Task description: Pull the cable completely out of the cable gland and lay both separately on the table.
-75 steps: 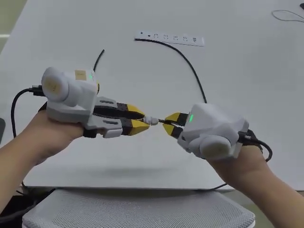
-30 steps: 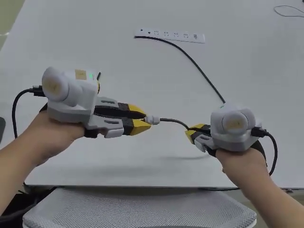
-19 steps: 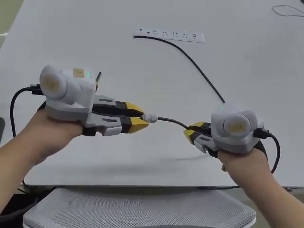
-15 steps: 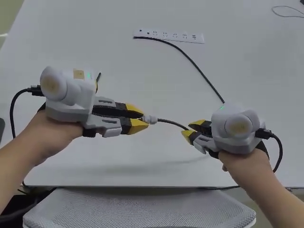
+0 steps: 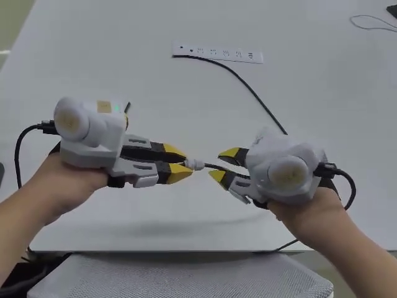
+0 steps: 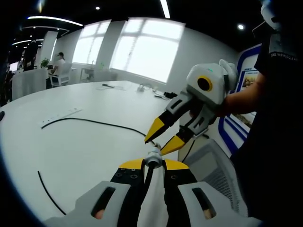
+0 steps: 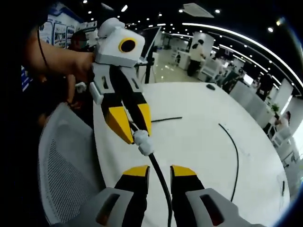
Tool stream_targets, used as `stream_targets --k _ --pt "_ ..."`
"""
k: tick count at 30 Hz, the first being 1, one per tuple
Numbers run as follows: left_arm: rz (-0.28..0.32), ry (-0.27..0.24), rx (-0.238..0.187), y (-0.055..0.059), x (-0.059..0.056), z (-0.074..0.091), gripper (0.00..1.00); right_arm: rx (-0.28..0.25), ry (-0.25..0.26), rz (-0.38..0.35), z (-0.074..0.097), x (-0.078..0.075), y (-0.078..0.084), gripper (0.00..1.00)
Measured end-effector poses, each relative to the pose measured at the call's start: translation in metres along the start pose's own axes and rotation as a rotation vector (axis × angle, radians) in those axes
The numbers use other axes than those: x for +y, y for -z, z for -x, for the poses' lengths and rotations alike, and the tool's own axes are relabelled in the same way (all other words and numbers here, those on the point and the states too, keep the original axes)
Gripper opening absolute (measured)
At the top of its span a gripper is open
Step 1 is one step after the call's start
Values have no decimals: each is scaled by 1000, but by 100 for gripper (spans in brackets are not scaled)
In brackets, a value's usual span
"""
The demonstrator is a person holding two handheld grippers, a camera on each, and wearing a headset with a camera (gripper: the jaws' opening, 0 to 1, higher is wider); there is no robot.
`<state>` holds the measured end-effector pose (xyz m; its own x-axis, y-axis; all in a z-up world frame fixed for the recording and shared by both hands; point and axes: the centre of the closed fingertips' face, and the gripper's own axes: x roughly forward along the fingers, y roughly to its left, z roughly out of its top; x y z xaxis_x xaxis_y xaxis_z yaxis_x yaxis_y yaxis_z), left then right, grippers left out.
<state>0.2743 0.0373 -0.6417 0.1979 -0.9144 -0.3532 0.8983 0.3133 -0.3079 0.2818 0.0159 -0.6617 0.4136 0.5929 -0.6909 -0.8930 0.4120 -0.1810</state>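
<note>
Above the near edge of the white worktop (image 5: 155, 87), the left tool (image 5: 185, 164) is clamped on the pale cable gland (image 5: 195, 165), whose long axis lies level and points at the right tool (image 5: 216, 164). The black cable (image 5: 208, 166) leaves the gland and runs between the right tool's jaws, which stand apart. Half a second ago that tool sat farther out along the cable; it has since closed in on the gland. The left hand (image 5: 59, 186) and right hand (image 5: 307, 211) hold the tools level, tip to tip. Beyond, a power strip (image 5: 217, 53) lies flat.
</note>
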Motion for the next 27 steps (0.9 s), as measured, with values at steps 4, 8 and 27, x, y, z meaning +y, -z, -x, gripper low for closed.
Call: stream_targets --k 4,8,27 --pt "2 -1 0 0 0 0 15 5 -12 27 -2 2 -3 10" --pt "0 0 2 0 0 -1 15 7 -20 46 -2 3 -4 7" --pt "1 -8 -2 -1 1 0 15 1 -8 32 -4 2 -7 0"
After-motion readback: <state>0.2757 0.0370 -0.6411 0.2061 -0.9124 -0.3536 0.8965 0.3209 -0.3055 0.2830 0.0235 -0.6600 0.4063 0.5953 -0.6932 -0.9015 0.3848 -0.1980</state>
